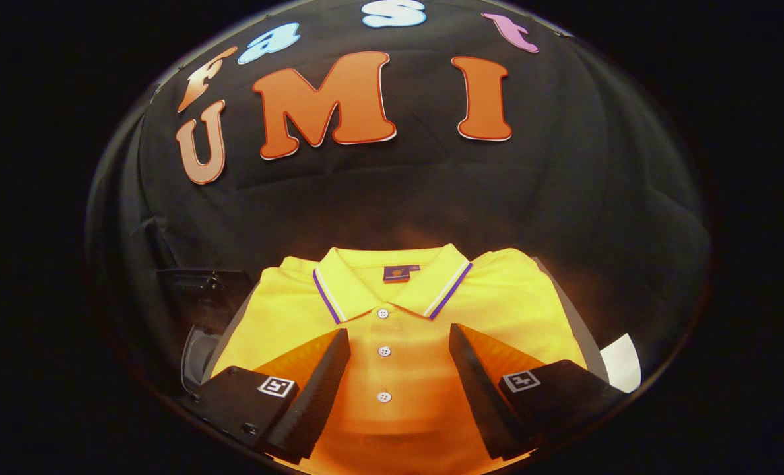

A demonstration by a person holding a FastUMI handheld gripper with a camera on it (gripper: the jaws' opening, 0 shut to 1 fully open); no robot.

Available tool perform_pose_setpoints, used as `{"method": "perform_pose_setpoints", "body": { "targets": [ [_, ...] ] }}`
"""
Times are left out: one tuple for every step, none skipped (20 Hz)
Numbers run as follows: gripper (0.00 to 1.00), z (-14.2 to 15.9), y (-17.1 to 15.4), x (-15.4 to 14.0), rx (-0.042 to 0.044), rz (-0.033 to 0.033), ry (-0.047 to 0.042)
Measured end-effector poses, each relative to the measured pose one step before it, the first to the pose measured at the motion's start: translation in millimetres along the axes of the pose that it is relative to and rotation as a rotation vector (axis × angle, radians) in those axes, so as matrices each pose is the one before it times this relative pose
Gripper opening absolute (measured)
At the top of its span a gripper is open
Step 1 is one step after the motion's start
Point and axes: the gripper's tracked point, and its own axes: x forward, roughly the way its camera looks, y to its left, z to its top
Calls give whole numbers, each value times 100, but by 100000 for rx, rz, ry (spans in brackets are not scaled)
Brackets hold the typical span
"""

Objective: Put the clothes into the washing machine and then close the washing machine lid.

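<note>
A folded yellow polo shirt lies flat just below and ahead of my fingers, collar with purple and white stripes pointing away, its white buttons running down the middle. My gripper hovers over the shirt's chest, open, with the button placket showing in the wide gap between the fingers. Neither finger touches the cloth as far as I can tell. A dark curved object with a pale rim, possibly part of the washing machine, sits to the left of the shirt, mostly hidden.
The shirt rests on a grey surface that peeks out along its right side. A white sheet corner lies right of the right finger. Black cloth wall rises behind the shirt.
</note>
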Motion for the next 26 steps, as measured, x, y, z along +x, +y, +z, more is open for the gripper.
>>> {"method": "perform_pose_setpoints", "body": {
  "targets": [
    [98, -526, -172, 271, -36, -1304, 2242],
    [98, -868, -133, 236, 920, -705, 4024],
    [98, 274, 190, -184, 1414, 356, -782],
    [98, 135, 114, 282, 721, -304, 515],
    [99, -506, -111, -68, -1211, 249, 1807],
    [99, 307, 65, 81, -1131, -17, 318],
    [99, -323, 59, -48, -470, -81, 2177],
    [99, 255, 150, -8, 415, -191, -175],
    [98, -92, -57, -42, 197, -497, 922],
    [97, 227, 78, 27, -12, 99, -847],
    [96, -240, 227, 99, 61, 1068, 1000],
    [88, 73, 10, 22, 34, -21, 687],
    [81, 103, 308, 83, -289, 1381, 1170],
    [73, -121, 543, -53, 448, 1879, 2250],
    [66, 78, 238, 108, 291, 691, 690],
    [59, -246, 381, 44, 775, 1231, 2445],
    [51, 132, 168, 14, 1578, -881, 709],
    [40, -76, -16, -41, 688, -724, 1287],
    [40, -135, 79, -76, -885, -302, 1700],
    [40, 8, 391, -287, -466, 1757, 2800],
    [30, -9, 77, 358, 1024, -631, 1342],
    [21, -66, 252, 49, 194, 722, 1405],
    [20, -294, 95, -97, 209, 1129, 1861],
    [21, 90, 128, 157, 1235, 767, 1493],
    [20, 146, 261, 147, 764, 892, 118],
    [20, 117, 230, 133, -640, 522, -394]
  ]
}}
